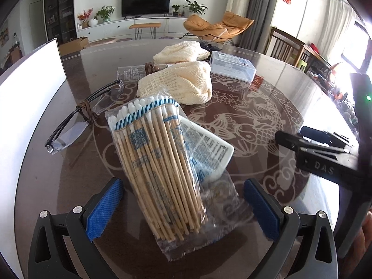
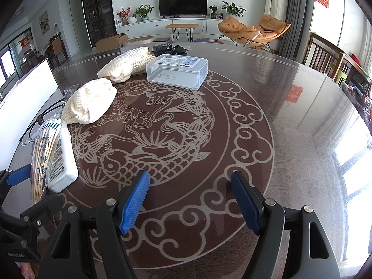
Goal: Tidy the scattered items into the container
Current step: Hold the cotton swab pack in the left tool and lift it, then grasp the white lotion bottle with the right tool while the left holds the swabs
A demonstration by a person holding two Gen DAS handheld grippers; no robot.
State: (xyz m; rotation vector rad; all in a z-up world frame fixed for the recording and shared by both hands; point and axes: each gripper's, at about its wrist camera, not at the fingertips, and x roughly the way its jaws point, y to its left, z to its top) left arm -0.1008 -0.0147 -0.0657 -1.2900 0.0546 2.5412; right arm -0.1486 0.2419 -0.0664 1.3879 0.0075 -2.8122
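Note:
A clear bag of wooden cotton swabs (image 1: 158, 162) lies on the dark table, propped on a white labelled bottle (image 1: 209, 148). My left gripper (image 1: 183, 207) is open, its blue pads (image 1: 104, 207) standing either side of the bag's lower end without pinching it. In the right wrist view the swab bag (image 2: 44, 153) and the white bottle (image 2: 62, 160) sit at the far left. My right gripper (image 2: 190, 202) is open over bare table, holding nothing. A white container wall (image 1: 30, 88) rises at the left edge.
Glasses (image 1: 76, 121) with a brown tie lie left of the bag. Behind are two cream knitted pouches (image 2: 90, 104) (image 2: 127, 64), a glass bottle (image 1: 132, 72) and a clear lidded box (image 2: 176, 71). Chairs (image 2: 325, 55) stand at the table's right side.

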